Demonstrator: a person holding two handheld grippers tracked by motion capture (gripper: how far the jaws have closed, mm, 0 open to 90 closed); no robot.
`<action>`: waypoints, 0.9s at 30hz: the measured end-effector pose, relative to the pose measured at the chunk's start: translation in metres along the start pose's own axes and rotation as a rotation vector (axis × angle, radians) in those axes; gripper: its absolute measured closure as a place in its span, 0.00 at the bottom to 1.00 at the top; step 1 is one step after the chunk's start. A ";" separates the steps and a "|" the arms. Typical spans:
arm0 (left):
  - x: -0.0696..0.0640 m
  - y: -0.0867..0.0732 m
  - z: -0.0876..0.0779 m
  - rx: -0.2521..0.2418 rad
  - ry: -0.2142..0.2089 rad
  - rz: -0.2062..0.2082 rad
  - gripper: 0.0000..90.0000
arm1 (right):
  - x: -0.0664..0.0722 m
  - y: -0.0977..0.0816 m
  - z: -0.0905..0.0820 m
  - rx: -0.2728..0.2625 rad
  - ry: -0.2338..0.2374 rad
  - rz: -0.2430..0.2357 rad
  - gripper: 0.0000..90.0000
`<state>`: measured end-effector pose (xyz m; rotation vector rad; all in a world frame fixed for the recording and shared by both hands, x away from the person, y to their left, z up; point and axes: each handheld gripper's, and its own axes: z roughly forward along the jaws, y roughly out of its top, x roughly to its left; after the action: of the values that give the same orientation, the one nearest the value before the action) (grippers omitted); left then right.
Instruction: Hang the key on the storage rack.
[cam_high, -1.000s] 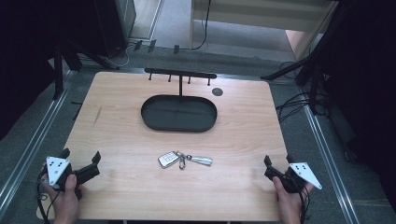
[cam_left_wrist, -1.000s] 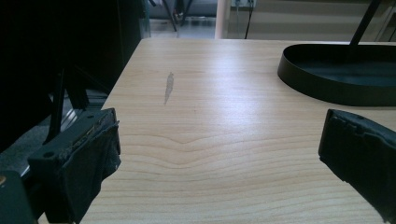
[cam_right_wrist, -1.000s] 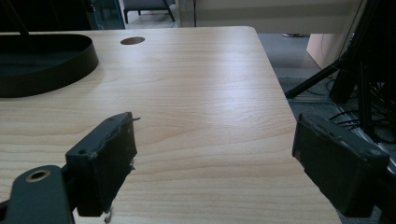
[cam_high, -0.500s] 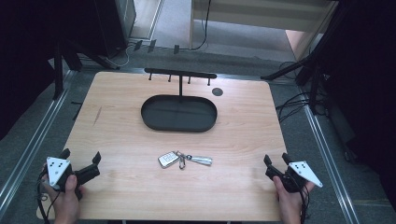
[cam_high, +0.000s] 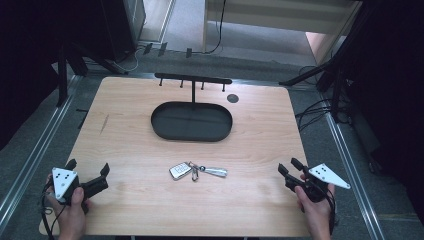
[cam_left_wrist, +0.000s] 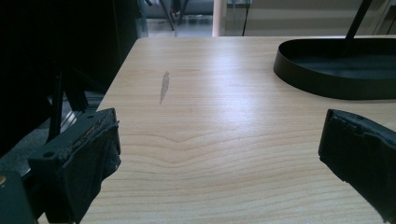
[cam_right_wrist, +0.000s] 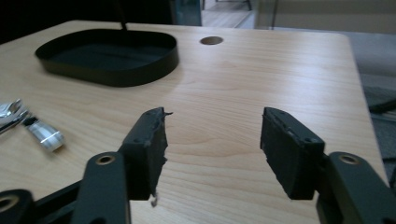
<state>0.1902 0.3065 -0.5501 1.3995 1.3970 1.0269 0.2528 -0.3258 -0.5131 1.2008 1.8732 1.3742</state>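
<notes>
A bunch of keys (cam_high: 197, 170) is seen lying near the table's (cam_high: 260, 125) front edge, midway between its corners, before a black tray (cam_high: 192, 121) with what may be a hook rack. The left gripper (cam_high: 87, 171) and right gripper (cam_high: 287, 166) are held wide apart, empty, at the front corners. A low, level approach would probably be needed.
</notes>
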 end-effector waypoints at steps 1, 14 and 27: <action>0.000 0.000 0.000 0.000 0.000 0.000 0.00 | 0.000 0.000 0.000 0.000 0.000 0.000 0.48; -0.001 0.000 0.000 0.002 -0.002 0.009 0.00 | 0.027 0.041 0.028 0.226 0.254 -0.234 0.63; -0.001 0.000 0.000 0.001 -0.003 0.013 0.00 | 0.059 0.069 0.055 0.589 0.282 -0.469 0.66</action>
<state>0.1903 0.3056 -0.5500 1.4127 1.3876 1.0319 0.2940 -0.2417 -0.4630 0.7395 2.6651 0.7836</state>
